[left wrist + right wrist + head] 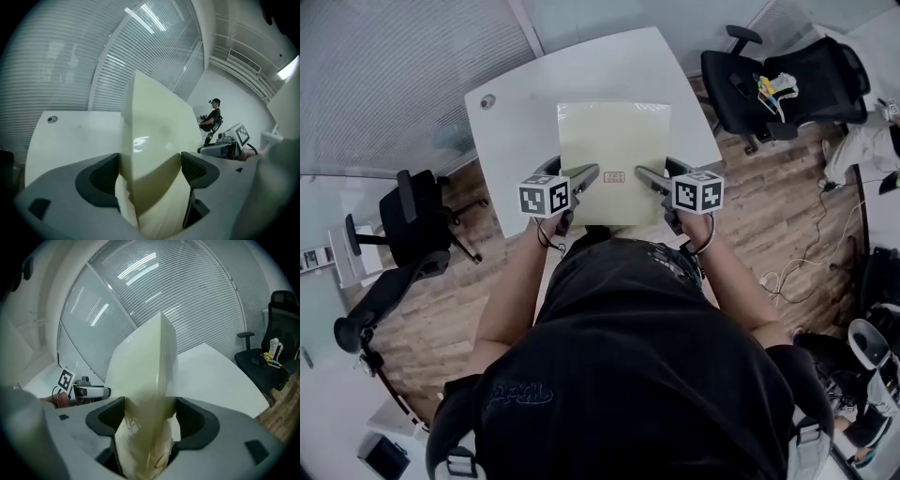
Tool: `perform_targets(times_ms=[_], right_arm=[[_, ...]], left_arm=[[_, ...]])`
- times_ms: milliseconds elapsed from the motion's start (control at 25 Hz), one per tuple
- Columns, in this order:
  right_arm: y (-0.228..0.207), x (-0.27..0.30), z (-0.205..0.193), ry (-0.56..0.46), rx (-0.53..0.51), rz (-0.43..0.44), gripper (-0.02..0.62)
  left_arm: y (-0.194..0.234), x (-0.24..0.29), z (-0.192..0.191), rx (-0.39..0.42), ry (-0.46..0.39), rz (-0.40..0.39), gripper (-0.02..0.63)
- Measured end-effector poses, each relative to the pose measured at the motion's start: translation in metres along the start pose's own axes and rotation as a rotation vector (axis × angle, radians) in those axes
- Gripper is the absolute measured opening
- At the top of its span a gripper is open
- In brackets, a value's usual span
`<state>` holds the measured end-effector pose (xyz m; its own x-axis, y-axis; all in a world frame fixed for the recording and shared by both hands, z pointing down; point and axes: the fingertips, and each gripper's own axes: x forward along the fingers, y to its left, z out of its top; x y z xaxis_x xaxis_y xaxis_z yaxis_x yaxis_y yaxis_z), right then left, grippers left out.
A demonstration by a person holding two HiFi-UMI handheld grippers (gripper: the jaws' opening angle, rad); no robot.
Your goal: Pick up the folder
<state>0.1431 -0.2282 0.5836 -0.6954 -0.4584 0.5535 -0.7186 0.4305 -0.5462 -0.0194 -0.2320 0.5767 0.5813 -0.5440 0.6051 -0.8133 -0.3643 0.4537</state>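
A pale yellow-green folder [614, 155] is held above the white table [516, 112], flat and spread between both grippers. My left gripper [589, 175] is shut on the folder's near left edge, and its own view shows the folder [154, 140] filling the space between the jaws. At the near right edge my right gripper [644, 175] is shut on the folder [150, 380], which rises edge-on between its jaws. A small red mark shows on the folder's near middle.
A black office chair [783, 84] with small items on its seat stands right of the table. Another black chair [412, 225] stands at the left on the wood floor. A round grommet [488, 101] sits in the table's far left corner. A person [213, 117] stands far off.
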Motion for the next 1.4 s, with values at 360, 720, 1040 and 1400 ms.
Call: perform_targets(times_ms=[360,720,1040,1400], right_arm=[[0.003,-0.055,-0.043,0.019,-0.037,0.043,0.334],[0.027,-0.084,-0.102,0.072,-0.049,0.136,0.333],[0.068,-0.098,-0.134,0.052,-0.074,0.135,0.334],[0.101,-0.105,-0.149,0.034,-0.074,0.119,0.334]], left_arm=[[-0.057,-0.021,-0.047,-0.007,-0.023,0.049,0.416],[-0.091,-0.064,-0.113,-0.069,-0.024,0.134,0.416],[-0.096,-0.108,-0.146,-0.064,-0.055,0.128,0.416],[-0.096,-0.141,-0.156,-0.042,-0.073,0.115,0.416]])
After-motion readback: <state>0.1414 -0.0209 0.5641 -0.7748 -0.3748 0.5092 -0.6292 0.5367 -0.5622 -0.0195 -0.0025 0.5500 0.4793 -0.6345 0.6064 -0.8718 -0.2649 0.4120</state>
